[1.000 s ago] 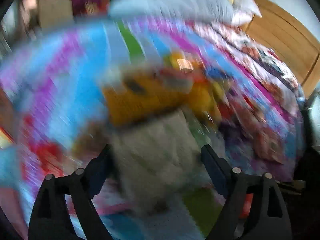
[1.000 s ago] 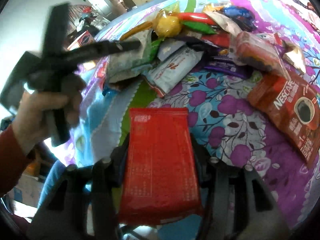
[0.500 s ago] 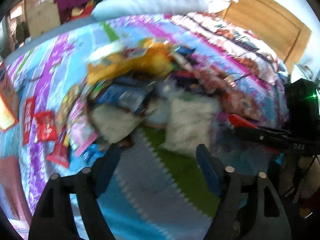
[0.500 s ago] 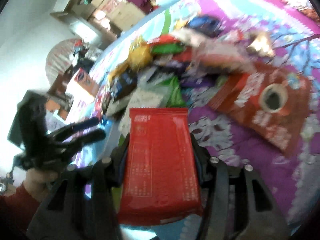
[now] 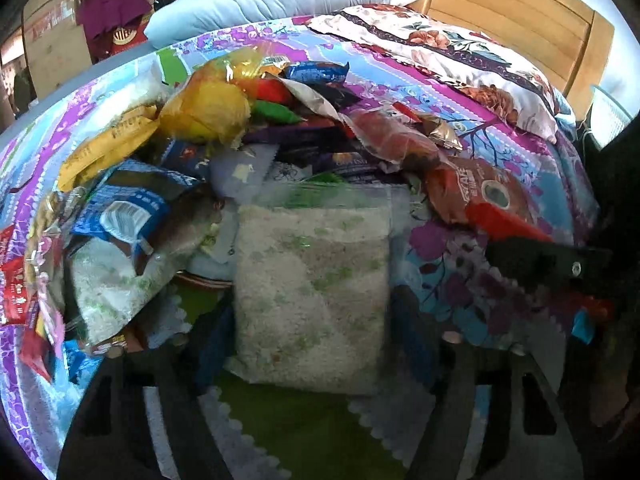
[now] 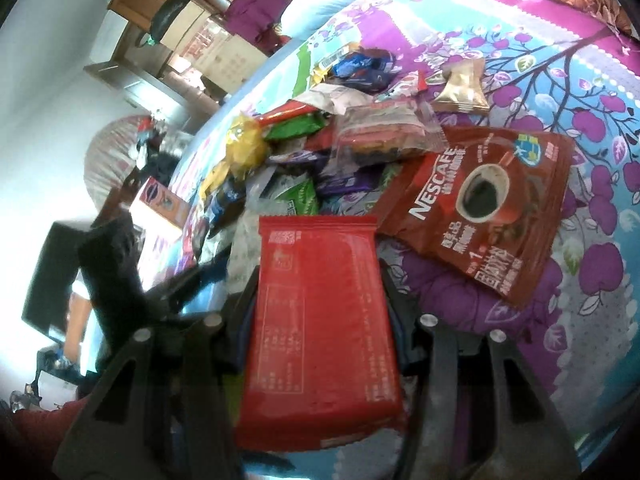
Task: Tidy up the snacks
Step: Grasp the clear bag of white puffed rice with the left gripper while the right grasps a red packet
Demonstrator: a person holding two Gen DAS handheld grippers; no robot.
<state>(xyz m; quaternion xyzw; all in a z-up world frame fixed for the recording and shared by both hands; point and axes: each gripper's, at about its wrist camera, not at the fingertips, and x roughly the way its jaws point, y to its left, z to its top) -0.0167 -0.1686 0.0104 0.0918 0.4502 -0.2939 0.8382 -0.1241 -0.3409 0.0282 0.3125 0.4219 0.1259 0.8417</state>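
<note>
Right claw [image 6: 320, 300] is clamped on a red snack packet [image 6: 320, 320]: both fingers press its long edges, printed back facing the camera, top edge pointing at the pile. It hangs above the bed, not lying in the heap.

Left claw [image 5: 312, 312]: a clear packet of white puffed rice with green flecks [image 5: 312, 280] sits between my two fingers, and both appear to touch its sides. Frame is soft down there, so I can't tell whether the grip is firm or the packet just lies between them on the bedspread [image 5: 460, 92].

Snack pile [image 5: 280, 128] is on the purple, blue and green patchwork bedspread, ahead of both claws. In it:
- yellow cellophane bundle [image 5: 208, 112] at upper left, green sachet [image 5: 276, 112] just beside it
- blue and white packet [image 5: 128, 212] on the left, lying over a second puffed-rice packet [image 5: 108, 288]
- yellow bar wrapper [image 5: 104, 148] at far left
- Nescafe coffee pouch [image 6: 480, 208] on the right edge, flat on the bedspread, just beside the top of the red packet in the right view
- gold-wrapped candy [image 6: 460, 84] beyond the pouch, apart from it
- clear bag of reddish pieces [image 6: 384, 132] overlapping the pouch's upper corner

Left view shows the right claw at the right edge with the red packet sticking out. Wooden headboard [image 5: 520, 12] and floral pillow [image 5: 440, 48] behind.
</note>
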